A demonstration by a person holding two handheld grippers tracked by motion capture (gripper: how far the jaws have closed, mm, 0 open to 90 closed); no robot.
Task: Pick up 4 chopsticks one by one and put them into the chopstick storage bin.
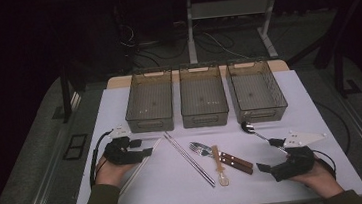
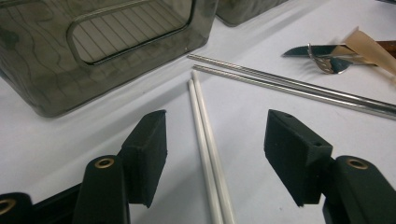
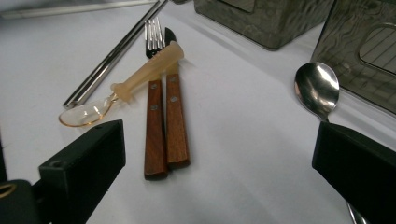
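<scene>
Left gripper (image 2: 212,154) fingers spread, astride white chopsticks (image 2: 208,140) lying near the left bin (image 2: 56,60); right gripper (image 3: 219,172) fingers spread, empty.

We find a lab-style test room: a white-covered desk (image 1: 119,108) on grey carpet (image 1: 34,161), loose cables (image 1: 213,41) on the far floor, metal-framed furniture legs (image 1: 190,30) behind.

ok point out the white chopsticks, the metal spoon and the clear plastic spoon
white chopsticks (image 2: 205,140), left gripper view, middle of the pair's shafts
metal spoon (image 3: 317,88), right gripper view, centre of its bowl
clear plastic spoon (image 3: 144,72), right gripper view, on its amber handle
</scene>
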